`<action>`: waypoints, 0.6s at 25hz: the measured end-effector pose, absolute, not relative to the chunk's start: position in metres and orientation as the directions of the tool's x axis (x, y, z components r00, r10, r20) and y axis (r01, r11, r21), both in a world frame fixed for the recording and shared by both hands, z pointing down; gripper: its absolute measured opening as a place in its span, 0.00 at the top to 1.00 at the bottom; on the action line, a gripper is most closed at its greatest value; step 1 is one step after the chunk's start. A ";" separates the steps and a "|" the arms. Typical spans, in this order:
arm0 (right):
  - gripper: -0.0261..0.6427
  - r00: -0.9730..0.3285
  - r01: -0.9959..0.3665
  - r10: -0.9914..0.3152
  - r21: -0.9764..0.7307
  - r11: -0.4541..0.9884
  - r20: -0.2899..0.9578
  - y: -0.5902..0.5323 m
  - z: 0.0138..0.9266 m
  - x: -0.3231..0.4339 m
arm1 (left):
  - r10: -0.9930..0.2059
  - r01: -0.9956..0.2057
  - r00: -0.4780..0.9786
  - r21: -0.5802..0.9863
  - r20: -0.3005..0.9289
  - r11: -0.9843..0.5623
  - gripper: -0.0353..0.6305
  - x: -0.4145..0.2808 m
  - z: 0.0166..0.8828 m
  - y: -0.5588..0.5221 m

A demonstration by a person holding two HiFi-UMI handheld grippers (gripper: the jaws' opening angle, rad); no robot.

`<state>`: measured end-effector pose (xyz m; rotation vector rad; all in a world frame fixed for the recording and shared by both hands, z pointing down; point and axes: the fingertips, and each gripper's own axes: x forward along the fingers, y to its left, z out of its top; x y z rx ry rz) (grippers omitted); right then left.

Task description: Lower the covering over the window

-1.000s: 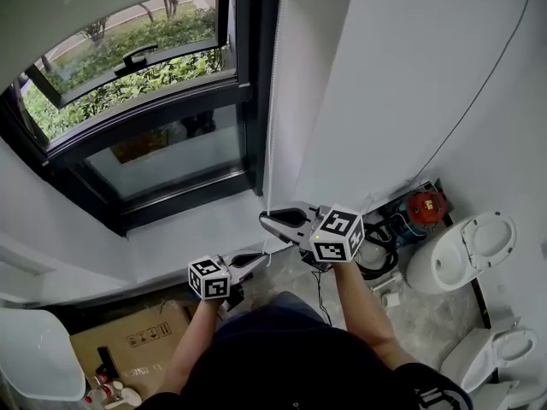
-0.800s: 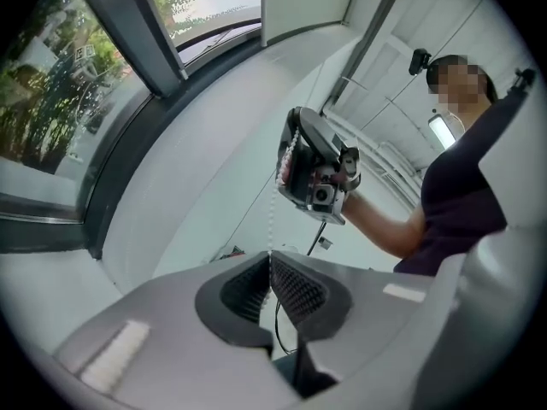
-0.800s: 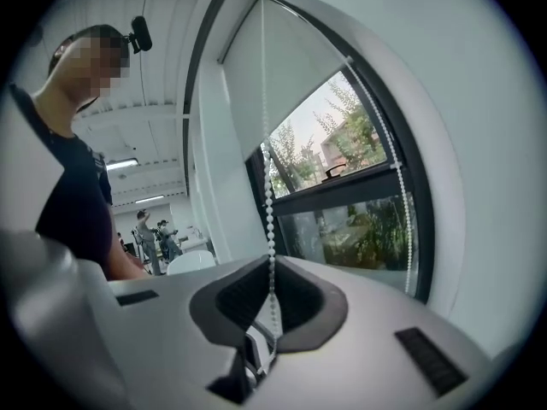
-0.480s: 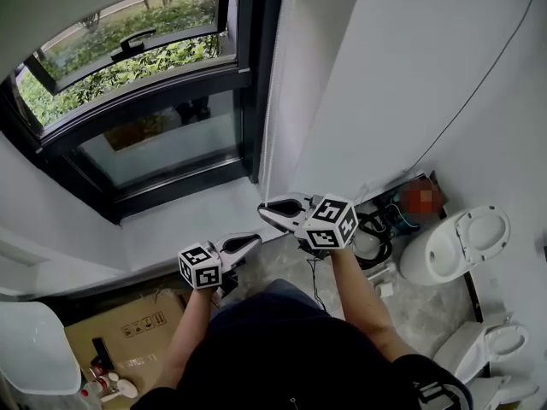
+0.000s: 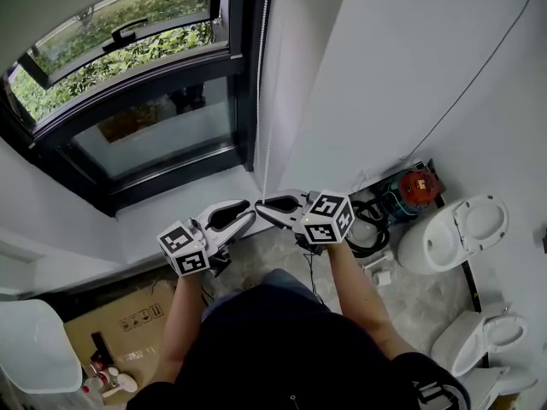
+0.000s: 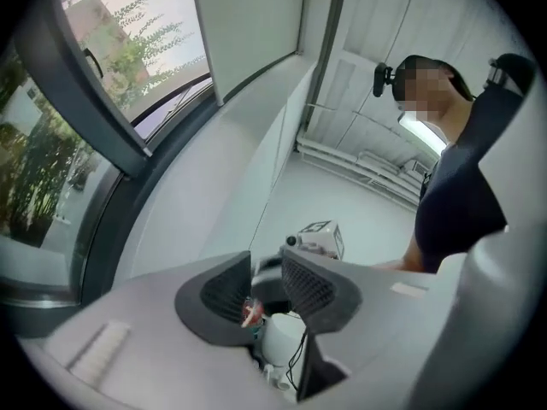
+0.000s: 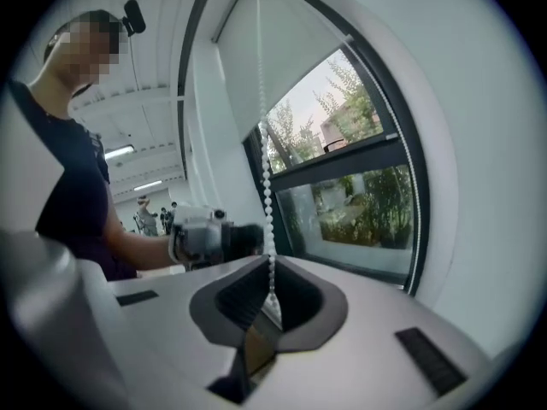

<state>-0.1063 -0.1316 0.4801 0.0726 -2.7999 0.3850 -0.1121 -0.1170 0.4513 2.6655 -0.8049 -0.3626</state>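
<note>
White roller blind (image 7: 282, 49) pull under way, we judge: our right gripper (image 7: 267, 272) pinches the white bead chain (image 7: 267, 186), while our left gripper (image 6: 269, 276) is opening with nothing pinched and should regrip higher next. Only the right gripper view shows beads between pads. The blind sits high over the dark-framed window (image 5: 154, 135).
</note>
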 end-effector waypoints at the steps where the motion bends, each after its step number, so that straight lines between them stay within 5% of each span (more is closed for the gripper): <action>1: 0.93 -0.935 -0.095 -0.004 -0.238 0.967 0.356 -0.130 0.489 -0.104 | -0.561 -0.480 0.813 0.365 -0.158 -0.798 0.80 -0.110 0.440 -0.120; 15: 0.93 -0.928 -0.067 0.043 -0.279 0.958 0.371 -0.107 0.510 -0.093 | -0.500 -0.437 0.849 0.304 -0.172 -0.847 0.79 -0.074 0.370 -0.151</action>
